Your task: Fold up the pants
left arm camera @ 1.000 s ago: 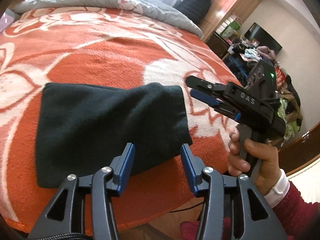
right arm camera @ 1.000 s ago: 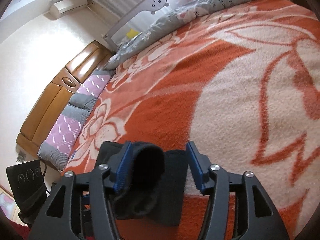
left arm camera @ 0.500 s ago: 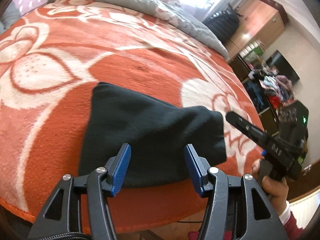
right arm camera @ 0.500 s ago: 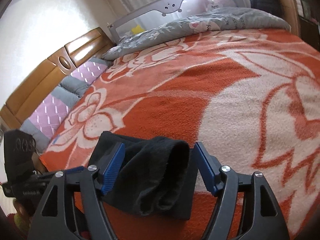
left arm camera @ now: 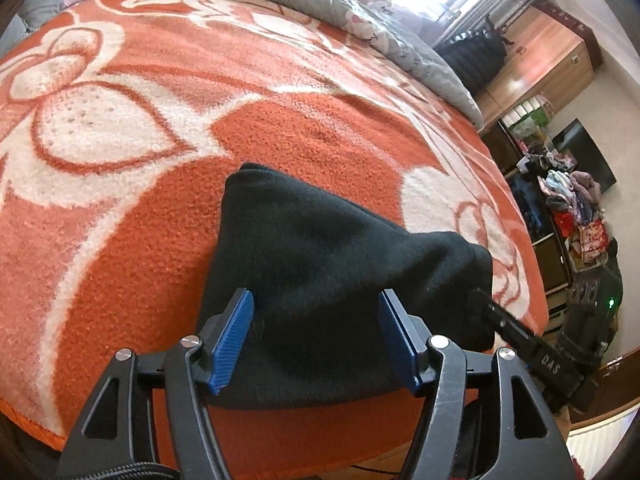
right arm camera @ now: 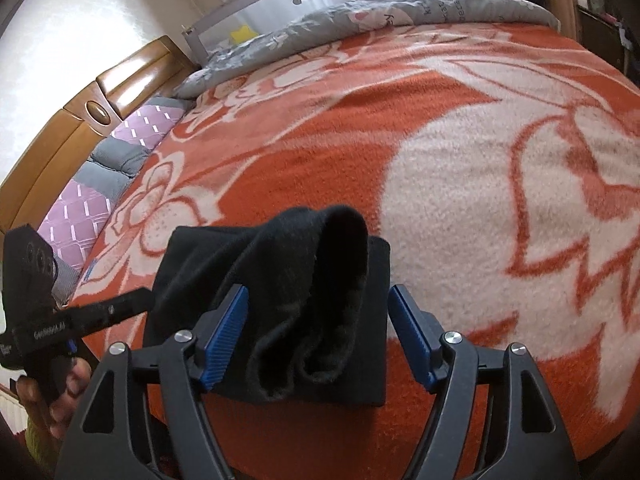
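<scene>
The black pants lie folded in a thick bundle near the front edge of the bed. My left gripper is open, its blue pads either side of the bundle's near edge, gripping nothing. My right gripper is open too, over the bundle's other end, where the pants show a raised rolled fold. The right gripper also shows in the left wrist view, its tip at the bundle's right end. The left gripper shows in the right wrist view, at the bundle's left end.
The bed carries an orange and cream flowered blanket. A grey quilt lies at the far side by a bed rail. A wooden headboard and purple pillows are at left. Wooden cabinets and a clothes pile stand to the right.
Both grippers have moved in closer over the folded pants. The left view has swung left and lower; the right gripper has dropped toward the bundle's right end.
</scene>
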The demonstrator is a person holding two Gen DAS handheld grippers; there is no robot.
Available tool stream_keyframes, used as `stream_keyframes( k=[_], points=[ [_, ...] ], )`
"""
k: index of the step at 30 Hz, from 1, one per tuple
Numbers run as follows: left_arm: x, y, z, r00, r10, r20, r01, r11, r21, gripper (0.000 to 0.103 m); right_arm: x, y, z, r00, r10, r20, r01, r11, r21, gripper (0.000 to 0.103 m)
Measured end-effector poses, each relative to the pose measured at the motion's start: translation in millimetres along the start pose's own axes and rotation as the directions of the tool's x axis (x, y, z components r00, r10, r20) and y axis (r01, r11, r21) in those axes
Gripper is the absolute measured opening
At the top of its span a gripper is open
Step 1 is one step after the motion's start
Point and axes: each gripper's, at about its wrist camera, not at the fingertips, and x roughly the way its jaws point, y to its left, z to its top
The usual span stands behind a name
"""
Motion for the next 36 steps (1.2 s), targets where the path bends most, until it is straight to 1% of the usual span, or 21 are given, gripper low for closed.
stream_keyframes(
  k=[5,9,13,18,21,25,29,36],
  points=[
    [9,-1,8,1.000,0.003,0.001,-0.003,1.000,0.008,0.071,2,1,-1,1.000,0.004,-0.006,-0.004,1.000,0.003,0.073],
    [14,2,11,1.000,0.007,-0.004,-0.007,1.000,-0.005,0.071,5,0,-3,1.000,-0.004,-0.009,0.004,1.000,0.005,0.073],
    [17,4,13,1.000,0.009,-0.007,-0.009,1.000,-0.004,0.071,8,-9,-4,1.000,0.000,-0.020,0.001,0.999,0.033,0.073],
    [12,-1,11,1.000,0.014,-0.004,-0.014,1.000,0.027,0.071,12,-16,-5,0.999,0.015,-0.030,-0.014,0.998,0.062,0.074],
    [9,-3,11,0.999,0.046,0.008,-0.046,0.997,0.056,0.071,13,-18,-5,0.999,0.022,-0.031,-0.020,0.997,0.068,0.074],
    [15,8,15,0.998,0.067,0.000,-0.067,0.997,0.035,0.071,15,-22,-6,0.999,0.028,-0.037,-0.025,0.996,0.083,0.076],
    [29,20,19,0.996,0.079,-0.037,-0.079,0.997,0.000,0.071,17,-24,-6,0.999,0.030,-0.038,-0.027,0.996,0.084,0.077],
    [44,24,20,0.993,0.096,-0.062,-0.097,0.995,-0.010,0.072,23,-30,-8,0.999,0.040,-0.034,-0.037,0.996,0.083,0.077]
  ],
)
